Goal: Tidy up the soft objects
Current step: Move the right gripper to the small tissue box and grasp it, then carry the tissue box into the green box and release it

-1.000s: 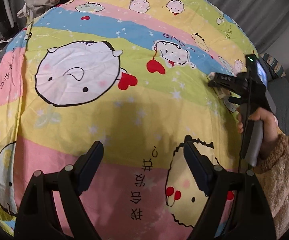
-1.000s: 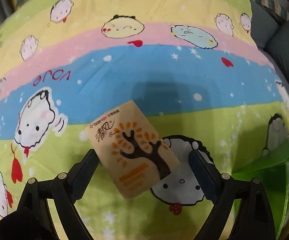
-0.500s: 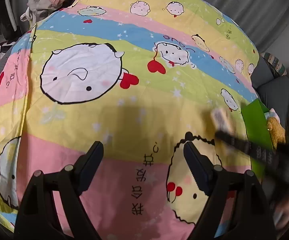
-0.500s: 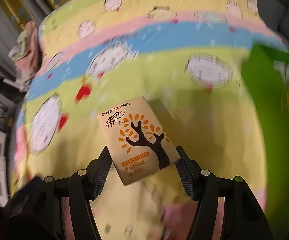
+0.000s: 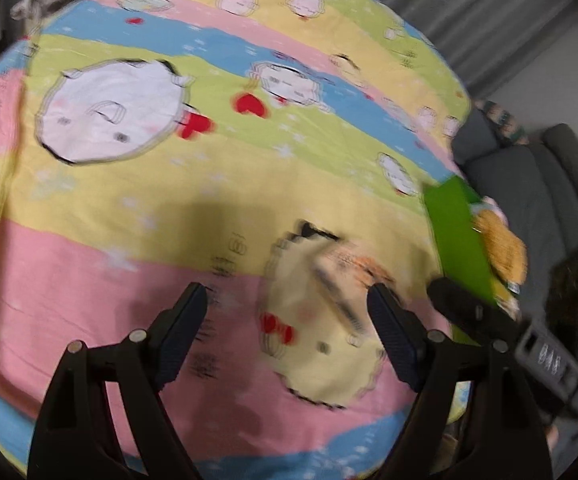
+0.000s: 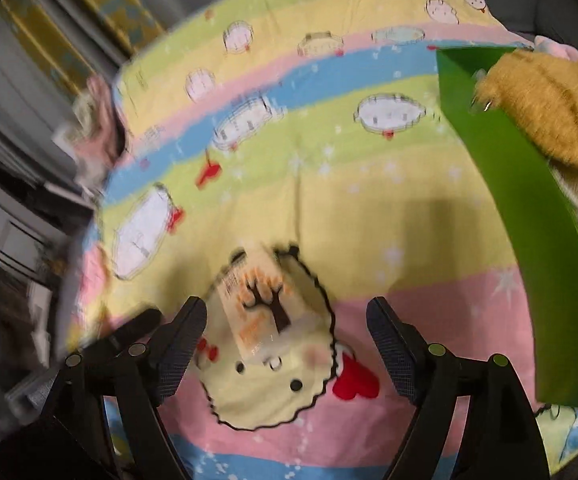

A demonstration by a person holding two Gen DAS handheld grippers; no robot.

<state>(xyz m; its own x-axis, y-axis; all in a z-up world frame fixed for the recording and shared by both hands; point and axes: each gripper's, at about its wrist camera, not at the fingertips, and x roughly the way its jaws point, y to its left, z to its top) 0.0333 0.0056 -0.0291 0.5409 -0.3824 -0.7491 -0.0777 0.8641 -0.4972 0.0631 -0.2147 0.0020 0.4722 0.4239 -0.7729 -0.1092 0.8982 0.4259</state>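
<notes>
A beige tissue pack (image 6: 261, 312) with a brown tree print lies tilted on the cartoon bedspread (image 6: 369, 220), on a yellow face print. My right gripper (image 6: 285, 312) hovers over it. Its jaws are opening and the pads stand clear of the pack on both sides. In the left wrist view the pack (image 5: 345, 280) is a blur just ahead of the right finger of my left gripper (image 5: 289, 300), which is open with nothing in it. A green box (image 6: 509, 200) at the right holds a yellow plush toy (image 6: 549, 108).
The green box (image 5: 457, 232) sits at the bed's right edge, with a grey sofa (image 5: 529, 184) beyond it. A pile of clothes (image 6: 97, 120) lies at the far corner. Grey drawers (image 6: 1, 232) stand to the left of the bed.
The right gripper carried the tissue pack toward the near part of the bed, beside the green box, then let go of it. The left gripper drifted slightly.
</notes>
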